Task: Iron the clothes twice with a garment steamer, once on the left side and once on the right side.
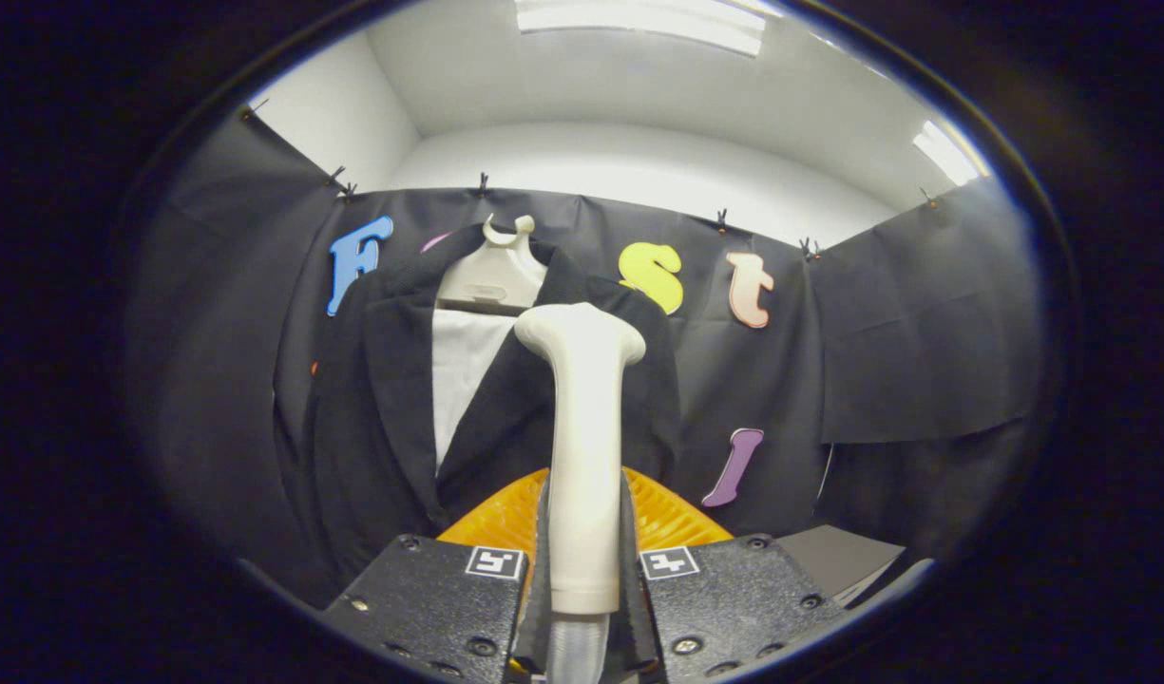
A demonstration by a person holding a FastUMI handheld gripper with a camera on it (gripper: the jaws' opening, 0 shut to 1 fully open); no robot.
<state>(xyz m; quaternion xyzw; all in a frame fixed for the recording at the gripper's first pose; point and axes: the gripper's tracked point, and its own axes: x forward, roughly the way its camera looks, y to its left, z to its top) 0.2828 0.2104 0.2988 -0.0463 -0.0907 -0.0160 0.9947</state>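
**Two fingers clamped on the steamer, jacket waiting beyond**

Two black fingers [429, 594] of the gripper [584, 570] stand closest to the camera, and both press against the lower handle of the cream garment steamer [583, 446], one on each side. The hold sits low on the shaft, just above where a pale hose leaves its bottom end. The steamer rises upright from between the fingers and widens into a rounded head at the top.

Behind the handle and just over the fingers, a ribbed orange part [491, 522] fans out on both sides; what it belongs to cannot be told from here.

The steamer looks like a rigid, smooth plastic body, probably fairly light, though the trailing hose may tug on it as it moves. Its slick surface could twist in the grip, so the firm hold on the narrow handle seems the right place; the head should be left free to meet the cloth.

Farther off hangs a dark jacket [382, 418] over a white shirt front [460, 366], carried on a pale hanger [494, 271] against the booth's black cloth wall. The fabric is soft and hangs loose, so it will likely give and sway under pressure. The steamer head overlaps the jacket's lapel area in this view, but whether it touches cannot be told.
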